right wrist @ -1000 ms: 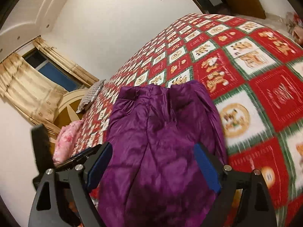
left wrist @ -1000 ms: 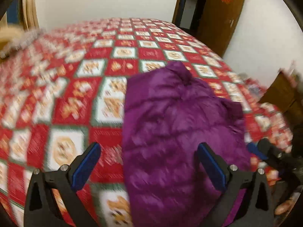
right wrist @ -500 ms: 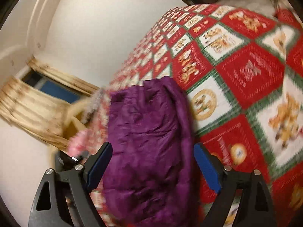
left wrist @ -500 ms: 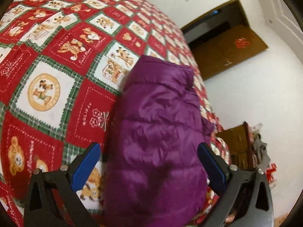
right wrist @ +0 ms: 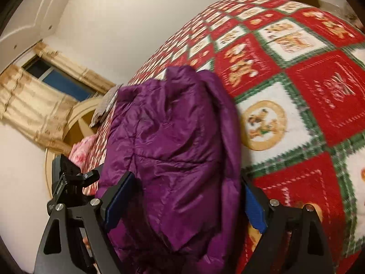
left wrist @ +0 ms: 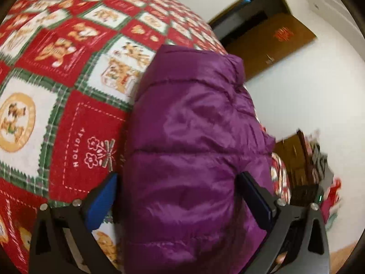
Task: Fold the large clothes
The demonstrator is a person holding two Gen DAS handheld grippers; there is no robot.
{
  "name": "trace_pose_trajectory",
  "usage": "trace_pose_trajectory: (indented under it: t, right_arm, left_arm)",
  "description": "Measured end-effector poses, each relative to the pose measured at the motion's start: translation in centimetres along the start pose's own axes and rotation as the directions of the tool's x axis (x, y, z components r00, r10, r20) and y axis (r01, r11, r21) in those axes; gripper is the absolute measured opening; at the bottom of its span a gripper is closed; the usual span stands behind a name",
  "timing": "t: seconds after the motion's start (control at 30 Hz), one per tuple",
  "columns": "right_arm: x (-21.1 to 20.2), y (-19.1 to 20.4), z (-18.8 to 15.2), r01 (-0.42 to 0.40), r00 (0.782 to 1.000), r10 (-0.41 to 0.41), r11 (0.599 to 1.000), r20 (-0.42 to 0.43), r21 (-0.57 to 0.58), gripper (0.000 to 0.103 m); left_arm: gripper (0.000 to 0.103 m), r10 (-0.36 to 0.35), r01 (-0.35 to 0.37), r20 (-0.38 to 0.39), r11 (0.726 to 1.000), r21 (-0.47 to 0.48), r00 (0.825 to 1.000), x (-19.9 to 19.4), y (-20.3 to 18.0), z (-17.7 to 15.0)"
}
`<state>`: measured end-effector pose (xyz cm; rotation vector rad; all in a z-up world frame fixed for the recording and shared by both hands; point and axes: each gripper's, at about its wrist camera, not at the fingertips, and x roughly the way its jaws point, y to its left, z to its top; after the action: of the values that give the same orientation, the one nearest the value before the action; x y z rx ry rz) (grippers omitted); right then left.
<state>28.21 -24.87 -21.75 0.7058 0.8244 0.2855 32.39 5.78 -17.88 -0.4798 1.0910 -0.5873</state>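
A purple quilted down jacket [left wrist: 194, 137] lies folded into a long bundle on a bed with a red, green and white holiday quilt [left wrist: 68, 80]. My left gripper [left wrist: 176, 175] is open wide and straddles the jacket's near end, a blue pad at each side of the fabric. In the right wrist view the same jacket [right wrist: 173, 137] fills the gap of my right gripper [right wrist: 187, 177], also open wide, with its pads beside the bundle's edges. The quilt [right wrist: 308, 91] stretches away to the right. The left gripper's black body [right wrist: 68, 182] shows at the left edge.
A brown door [left wrist: 273, 41] stands open beyond the bed, with wooden furniture [left wrist: 292, 157] and clutter beside it. Near the headboard [right wrist: 75, 118] are a grey pillow [right wrist: 106, 105], pink cloth [right wrist: 82, 150], a window [right wrist: 61, 80] and beige curtains [right wrist: 29, 105].
Both grippers have come down and closer to the jacket, so it now fills the gap between each pair of jaws. The left view has rolled. Neither opening has changed.
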Motion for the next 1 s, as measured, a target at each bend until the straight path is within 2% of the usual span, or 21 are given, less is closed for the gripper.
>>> trace_pose_trajectory:
  t: [0.07, 0.17, 0.37, 0.6, 0.67, 0.73, 0.83, 1.0]
  right_arm:
    - [0.3, 0.4, -0.2, -0.021, 1.0, 0.021, 0.999, -0.014, -0.035, 0.088]
    - [0.8, 0.8, -0.5, -0.023, 1.0, 0.022, 0.996, -0.011, -0.088, 0.088]
    - [1.6, 1.2, -0.3, -0.036, 0.999, 0.032, 0.991, -0.035, -0.131, 0.089]
    - [3.1, 2.1, 0.0, -0.015, 0.999, 0.007, 0.983, -0.045, -0.181, 0.088]
    - [3.3, 2.3, -0.2, -0.008, 0.999, -0.001, 0.982, -0.047, -0.19, 0.082]
    - [3.5, 2.4, -0.4, -0.033, 0.998, 0.022, 0.986, -0.067, -0.163, 0.064]
    - [3.3, 2.8, -0.9, -0.028, 0.998, 0.019, 0.989, -0.059, -0.148, 0.051]
    - [1.8, 4.5, -2.5, 0.013, 0.999, -0.018, 0.986, -0.03, -0.166, 0.04]
  left_arm:
    - [0.103, -0.02, 0.019, 0.012, 0.998, 0.063, 1.0, -0.2, 0.0, -0.7]
    - [0.103, -0.055, 0.053, 0.027, 0.994, 0.093, 0.998, -0.2, 0.2, -1.0]
    - [0.103, -0.137, 0.141, -0.048, 0.985, 0.097, 0.989, -0.9, 1.7, 0.3]
    - [0.103, -0.105, 0.105, -0.011, 0.976, 0.193, 0.994, -0.9, 0.1, -1.0]
    - [0.096, -0.095, 0.095, -0.007, 0.976, 0.198, 0.995, -1.3, 0.2, -1.0]
    - [0.084, -0.082, 0.079, 0.007, 0.975, 0.206, 0.997, -1.8, 0.4, -1.0]
    - [0.071, -0.062, 0.05, 0.046, 0.971, 0.233, 0.997, -3.0, 0.2, -1.5]
    - [0.059, -0.059, 0.032, 0.091, 0.963, 0.267, 0.994, -5.4, -0.7, -2.3]
